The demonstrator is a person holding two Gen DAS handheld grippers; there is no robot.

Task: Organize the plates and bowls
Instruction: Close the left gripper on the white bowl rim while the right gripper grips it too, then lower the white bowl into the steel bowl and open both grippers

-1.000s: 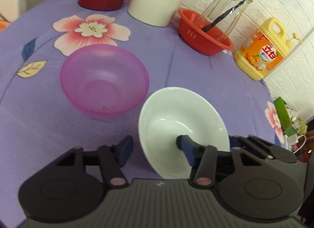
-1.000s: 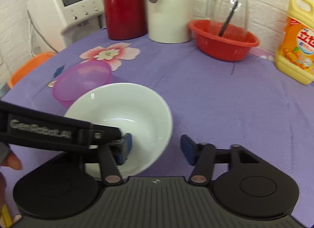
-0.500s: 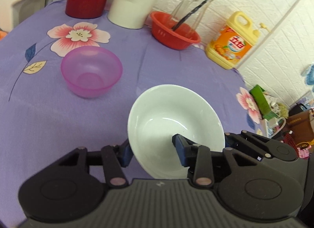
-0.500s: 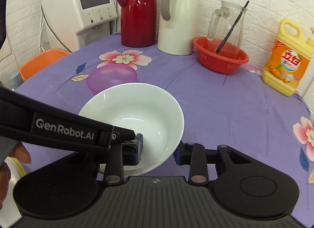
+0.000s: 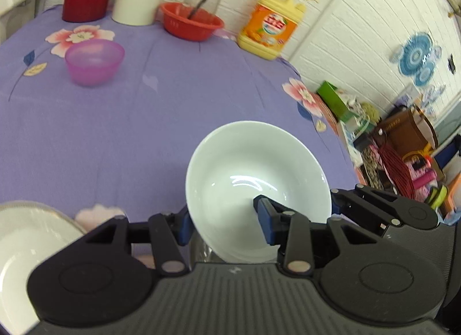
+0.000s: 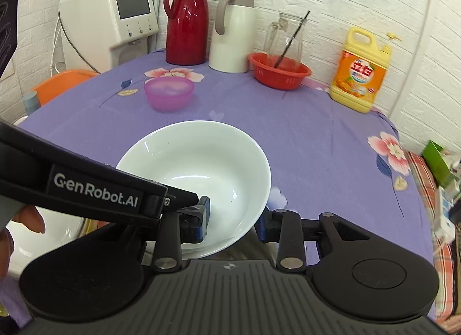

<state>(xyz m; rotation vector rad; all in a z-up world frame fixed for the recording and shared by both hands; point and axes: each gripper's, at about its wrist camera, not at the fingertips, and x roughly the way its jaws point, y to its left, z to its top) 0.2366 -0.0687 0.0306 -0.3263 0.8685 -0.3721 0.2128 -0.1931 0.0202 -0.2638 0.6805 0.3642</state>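
A white bowl (image 5: 253,173) is held above the purple table by both grippers. My left gripper (image 5: 223,219) is shut on its left rim, one finger inside, one outside. My right gripper (image 6: 232,221) is shut on its right rim in the right wrist view, where the bowl (image 6: 207,167) fills the middle. A pink plastic bowl (image 5: 93,61) stands far left on the cloth; it also shows in the right wrist view (image 6: 169,92). A white plate (image 5: 20,237) with a thin rim line lies at the near left edge.
At the back stand a red thermos (image 6: 185,20), a white jug (image 6: 233,32), a red basin (image 6: 278,74) holding a glass pitcher, and a yellow detergent bottle (image 6: 360,71). A white appliance (image 6: 112,18) is back left. Clutter lies beyond the table's right edge (image 5: 343,144).
Both grippers have lifted the white bowl off the cloth and drawn it back toward the near edge; the pink bowl now looks farther away. The white plate has come into view.
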